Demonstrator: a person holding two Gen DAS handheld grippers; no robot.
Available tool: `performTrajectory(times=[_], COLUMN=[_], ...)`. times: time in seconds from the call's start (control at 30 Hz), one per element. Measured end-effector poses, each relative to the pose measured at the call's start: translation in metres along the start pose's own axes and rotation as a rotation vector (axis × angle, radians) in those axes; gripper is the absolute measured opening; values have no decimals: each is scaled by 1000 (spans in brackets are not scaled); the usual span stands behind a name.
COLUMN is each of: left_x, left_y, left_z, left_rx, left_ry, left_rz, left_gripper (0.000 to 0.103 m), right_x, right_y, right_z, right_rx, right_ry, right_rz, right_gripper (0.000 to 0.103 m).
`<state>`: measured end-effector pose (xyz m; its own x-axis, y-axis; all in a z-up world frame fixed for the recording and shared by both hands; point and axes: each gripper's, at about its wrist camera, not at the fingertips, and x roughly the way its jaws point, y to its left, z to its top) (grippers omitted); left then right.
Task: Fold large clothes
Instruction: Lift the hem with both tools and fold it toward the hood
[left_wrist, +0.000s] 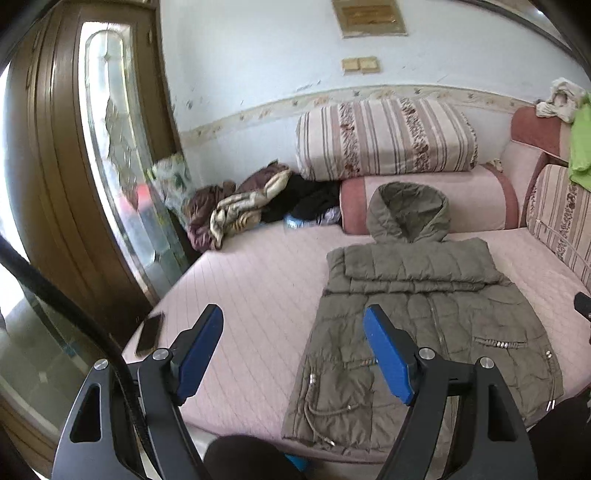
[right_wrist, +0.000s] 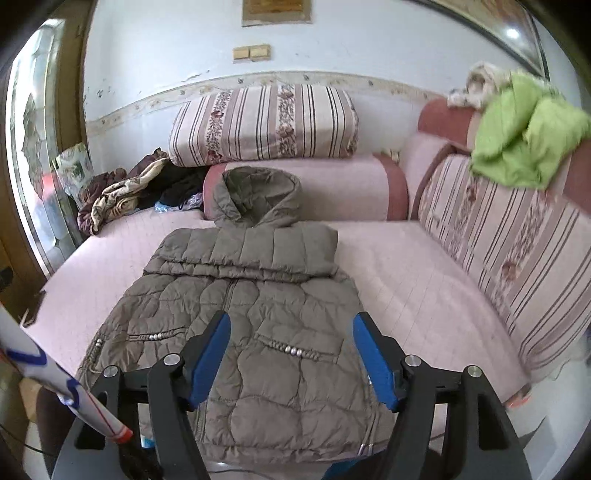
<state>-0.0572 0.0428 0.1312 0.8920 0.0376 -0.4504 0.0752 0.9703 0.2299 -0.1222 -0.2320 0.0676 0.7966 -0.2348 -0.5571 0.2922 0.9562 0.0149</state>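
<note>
Both tongs are seen spread apart with nothing between the pads: left gripper (left_wrist: 293, 354) is held above the bed's near edge, just left of the hem; right gripper (right_wrist: 291, 360) is held over the lower front panel, clear of the fabric. The quilted olive coat (right_wrist: 258, 332) is laid front-up on the pink quilted mattress (left_wrist: 258, 280), hem nearest, hood (right_wrist: 258, 195) farthest and propped against the pink bolster (right_wrist: 332, 188). The 2 sleeves appear already folded across the chest as a stacked band (left_wrist: 417, 273). Handling is judged as follows: padded fill, so soft, bulky and springy; light for its size; shell likely slick, so a shallow pinch may slip. A fold is expected to spring back unless pressed down. Best holds are judged to be the 2 hem corners, taken deep through all layers, well clear of the drawcord (left_wrist: 325, 410) and pocket beads (right_wrist: 291, 349), which could snag. The hood is best tucked separately. A phone (left_wrist: 149, 334) is seen at the mattress's left edge, well apart from the coat. Beyond, a striped folded quilt (right_wrist: 266, 122) is stacked on the bolster, and a clothes pile (left_wrist: 243, 206) is left in the far corner.
</note>
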Motion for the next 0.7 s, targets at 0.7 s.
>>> performTrajectory(times=[0.7], left_x=[83], left_y=[4], left_z=[40], left_rx=[-136], left_ry=[-4], left_rz=[59], left_gripper=[81], right_x=[66], right_y=[20], right_z=[51], right_rx=[-75], right_ry=[49], right_rz=[-142], right_gripper=[78])
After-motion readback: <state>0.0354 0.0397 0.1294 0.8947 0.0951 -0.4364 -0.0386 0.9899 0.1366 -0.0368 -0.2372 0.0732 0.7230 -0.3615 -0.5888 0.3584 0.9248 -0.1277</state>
